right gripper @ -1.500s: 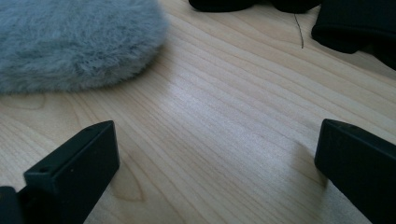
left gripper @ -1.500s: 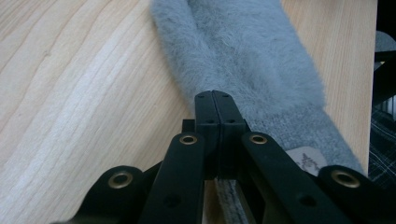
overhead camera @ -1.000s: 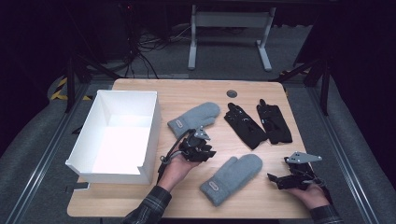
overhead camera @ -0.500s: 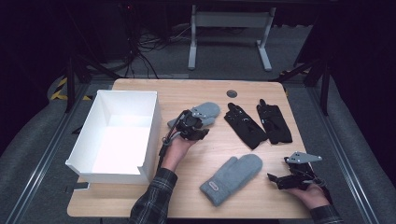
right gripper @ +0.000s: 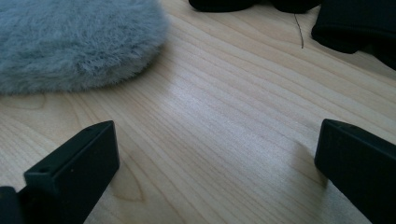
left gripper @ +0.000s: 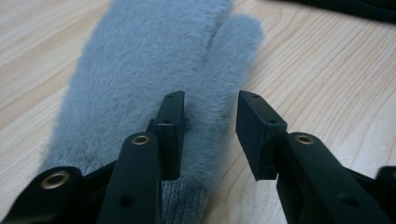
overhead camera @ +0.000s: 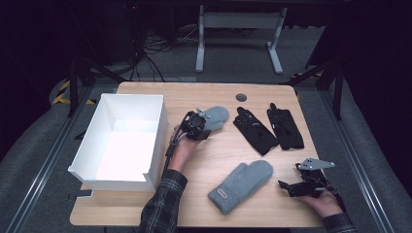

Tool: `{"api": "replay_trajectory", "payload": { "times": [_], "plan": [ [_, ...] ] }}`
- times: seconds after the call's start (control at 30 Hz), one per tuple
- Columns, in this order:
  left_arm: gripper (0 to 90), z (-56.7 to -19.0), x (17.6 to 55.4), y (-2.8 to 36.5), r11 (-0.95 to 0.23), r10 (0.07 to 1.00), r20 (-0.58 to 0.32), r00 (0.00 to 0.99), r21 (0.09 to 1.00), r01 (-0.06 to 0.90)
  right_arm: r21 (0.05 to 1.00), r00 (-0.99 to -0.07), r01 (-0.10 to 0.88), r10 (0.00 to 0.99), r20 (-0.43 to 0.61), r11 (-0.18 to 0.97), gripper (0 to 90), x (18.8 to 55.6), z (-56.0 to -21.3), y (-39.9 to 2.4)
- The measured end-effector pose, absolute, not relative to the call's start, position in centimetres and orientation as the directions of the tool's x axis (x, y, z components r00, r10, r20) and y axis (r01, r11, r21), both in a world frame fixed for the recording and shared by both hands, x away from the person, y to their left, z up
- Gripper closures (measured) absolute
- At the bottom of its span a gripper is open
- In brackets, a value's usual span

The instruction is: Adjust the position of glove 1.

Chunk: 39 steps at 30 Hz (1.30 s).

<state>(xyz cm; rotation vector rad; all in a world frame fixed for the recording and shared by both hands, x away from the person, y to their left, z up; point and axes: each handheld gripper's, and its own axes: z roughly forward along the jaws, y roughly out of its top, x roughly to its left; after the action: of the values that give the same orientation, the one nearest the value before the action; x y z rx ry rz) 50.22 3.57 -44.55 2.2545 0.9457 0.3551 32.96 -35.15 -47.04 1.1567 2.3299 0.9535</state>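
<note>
The left hand-held gripper sits low over the far grey mitten, which lies flat on the tabletop just right of the white box. In the left gripper view one jaw rests on the fur near the cuff, the other hangs over bare wood just off the mitten's edge. The jaws have just been closing a little, with the thumb-side edge of the mitten between them, but the pads aren't pinching yet, so call it open.

To do this well (my judgement): press down so the outer jaw slides under the edge, gather a good fold of fleece near the knitted cuff, then close firmly, because a thin pinch of fur could slip.

The right hand-held gripper rests at the near right corner, jaws spread wide and empty, beside the second grey mitten. Two black gloves lie further back.
</note>
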Motion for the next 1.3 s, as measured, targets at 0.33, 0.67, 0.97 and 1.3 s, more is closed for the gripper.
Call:
{"api": "replay_trajectory", "payload": {
  "times": [0.33, 0.67, 0.97, 1.3],
  "plan": [
    [86.9, -44.7, 50.8, 4.0, -0.489, 0.73, -0.05, 0.682, 0.658, 0.572, 0.711, -0.595, 0.554, 0.803, -0.026, 0.433, 0.0, 33.0, -47.0, -35.2],
    [88.1, -42.8, 48.9, 4.2, -0.433, 0.722, -0.114, 0.682, 0.695, 0.575, 0.712, -0.593, 0.554, 0.805, -0.026, 0.432, 0.0, 32.9, -47.1, -35.2],
    [88.1, -41.6, 46.1, 4.2, -0.419, 0.695, -0.164, 0.7, 0.699, 0.58, 0.711, -0.594, 0.554, 0.804, -0.027, 0.433, 0.0, 32.9, -47.1, -35.2],
    [88.1, -41.0, 42.7, 3.6, -0.412, 0.679, -0.206, 0.705, 0.688, 0.598, 0.711, -0.594, 0.554, 0.804, -0.027, 0.433, 0.0, 32.9, -47.1, -35.2]
  ]
}}
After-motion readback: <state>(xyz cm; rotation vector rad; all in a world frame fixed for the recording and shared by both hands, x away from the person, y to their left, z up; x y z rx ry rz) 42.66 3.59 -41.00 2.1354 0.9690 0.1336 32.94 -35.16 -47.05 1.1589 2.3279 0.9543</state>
